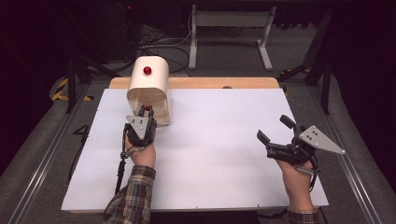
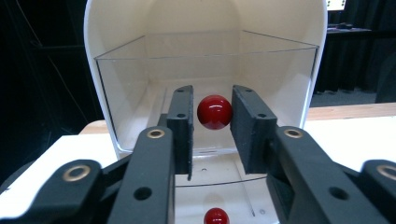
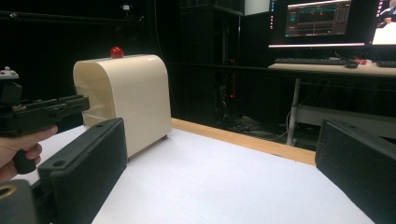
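Left hand-held gripper (image 2: 212, 126) reached into the open front of the box (image 1: 148, 81), its matte black jaws narrowed around the glossy red knob (image 2: 214, 112), small gaps on both sides. Rounded and cream, the box stood at the white tabletop's (image 1: 219, 140) far left, a second red knob on top. Right hand-held gripper (image 1: 272, 129) hovered wide open, well apart. No writing was legible.

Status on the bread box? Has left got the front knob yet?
Done: left gripper sits at the box front, jaws either side of the red knob. In hand: closing, small gaps remain, no grip yet. Left: clamp and move the clear door. Right gripper idles open.
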`<action>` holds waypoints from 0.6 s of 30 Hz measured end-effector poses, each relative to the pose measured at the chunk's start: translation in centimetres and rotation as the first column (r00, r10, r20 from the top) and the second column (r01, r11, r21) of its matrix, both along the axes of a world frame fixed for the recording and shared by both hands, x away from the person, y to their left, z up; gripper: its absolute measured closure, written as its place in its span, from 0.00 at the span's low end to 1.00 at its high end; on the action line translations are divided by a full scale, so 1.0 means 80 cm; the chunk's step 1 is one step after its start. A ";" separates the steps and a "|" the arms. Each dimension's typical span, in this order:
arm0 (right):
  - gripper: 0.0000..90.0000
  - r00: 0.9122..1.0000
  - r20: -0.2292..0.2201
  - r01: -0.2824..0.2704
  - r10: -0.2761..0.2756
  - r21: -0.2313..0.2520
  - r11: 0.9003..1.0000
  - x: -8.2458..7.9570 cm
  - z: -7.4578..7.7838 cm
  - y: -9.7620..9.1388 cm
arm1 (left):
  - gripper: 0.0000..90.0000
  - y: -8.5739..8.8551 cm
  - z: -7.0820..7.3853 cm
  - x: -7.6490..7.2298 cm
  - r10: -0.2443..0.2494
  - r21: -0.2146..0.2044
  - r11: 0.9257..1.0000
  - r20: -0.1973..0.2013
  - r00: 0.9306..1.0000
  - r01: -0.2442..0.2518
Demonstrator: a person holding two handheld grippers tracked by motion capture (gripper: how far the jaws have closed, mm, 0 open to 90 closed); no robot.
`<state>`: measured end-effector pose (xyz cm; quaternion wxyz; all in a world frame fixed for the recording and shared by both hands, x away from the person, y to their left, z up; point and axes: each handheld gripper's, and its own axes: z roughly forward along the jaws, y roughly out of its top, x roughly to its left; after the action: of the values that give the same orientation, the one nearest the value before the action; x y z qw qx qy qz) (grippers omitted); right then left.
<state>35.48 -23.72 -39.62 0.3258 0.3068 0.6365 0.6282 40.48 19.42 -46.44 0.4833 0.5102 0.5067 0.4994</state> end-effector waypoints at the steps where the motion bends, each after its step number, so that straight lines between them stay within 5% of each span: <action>1: 0.03 1.000 0.000 0.001 -0.001 -0.001 1.000 0.000 0.000 0.000 | 0.81 -0.001 0.000 0.000 -0.004 0.003 1.000 0.000 1.000 0.004; 18: 0.03 1.000 0.003 -0.002 0.002 -0.004 1.000 0.000 0.000 0.000 | 0.82 0.002 0.000 -0.008 -0.027 0.001 1.000 -0.009 1.000 0.027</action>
<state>35.44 -23.72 -39.59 0.3267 0.3047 0.6375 0.6277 39.86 19.61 -46.41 0.4873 0.5196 0.5016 0.4909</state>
